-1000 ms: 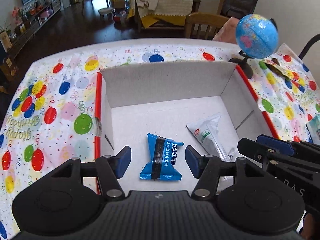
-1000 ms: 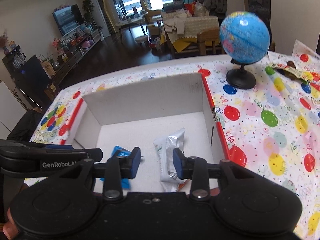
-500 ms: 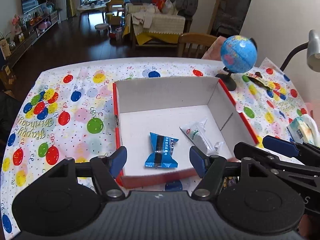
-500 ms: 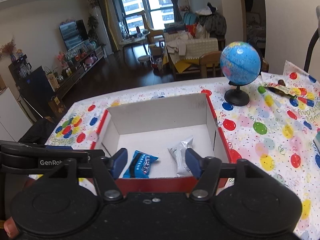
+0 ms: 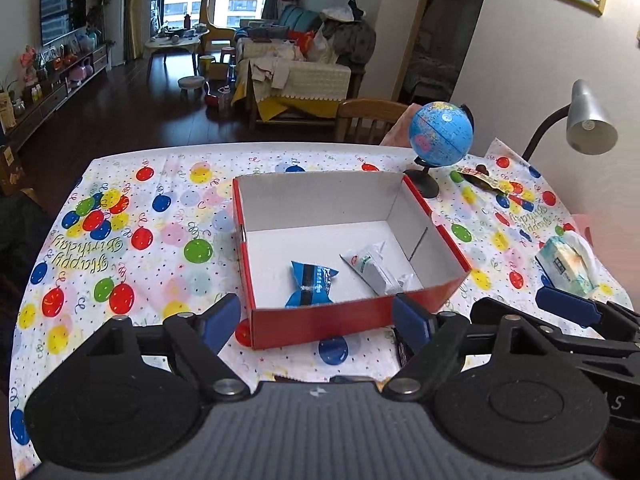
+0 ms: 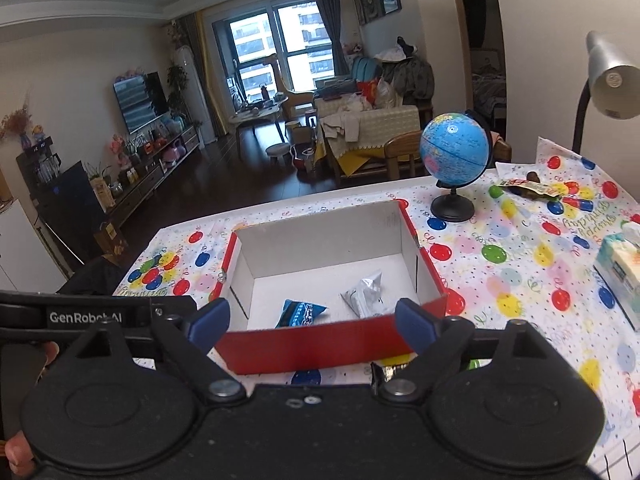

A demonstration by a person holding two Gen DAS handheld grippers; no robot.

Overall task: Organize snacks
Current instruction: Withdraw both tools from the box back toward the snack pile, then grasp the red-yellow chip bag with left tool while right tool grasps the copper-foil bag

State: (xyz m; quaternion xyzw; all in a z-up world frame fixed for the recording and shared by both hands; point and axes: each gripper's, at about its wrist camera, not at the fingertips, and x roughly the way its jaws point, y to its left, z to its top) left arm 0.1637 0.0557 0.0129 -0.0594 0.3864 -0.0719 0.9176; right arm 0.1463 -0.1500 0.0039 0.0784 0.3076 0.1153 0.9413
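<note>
A red box [image 5: 320, 322] with a white inside stands mid-table; it also shows in the right wrist view [image 6: 304, 350]. Inside lie a blue snack packet [image 5: 310, 290] [image 6: 300, 314] and a silver-white snack packet [image 5: 378, 270] [image 6: 366, 294]. My left gripper [image 5: 318, 320] is open and empty, held back from the box's near wall. My right gripper [image 6: 312, 320] is open and empty, also in front of the near wall. A dark wrapper [image 6: 386, 372] lies on the cloth just before the box, partly hidden by my right gripper's body.
A balloon-print cloth [image 5: 132, 240] covers the table. A blue globe [image 5: 440, 136] stands behind the box on the right. A tissue pack [image 5: 568, 264] lies at the right edge, a snack wrapper [image 6: 528, 188] beyond the globe, a desk lamp [image 5: 588, 128] far right.
Both grippers have pulled back and up out of the box and opened wider. The two packets stay in the box.
</note>
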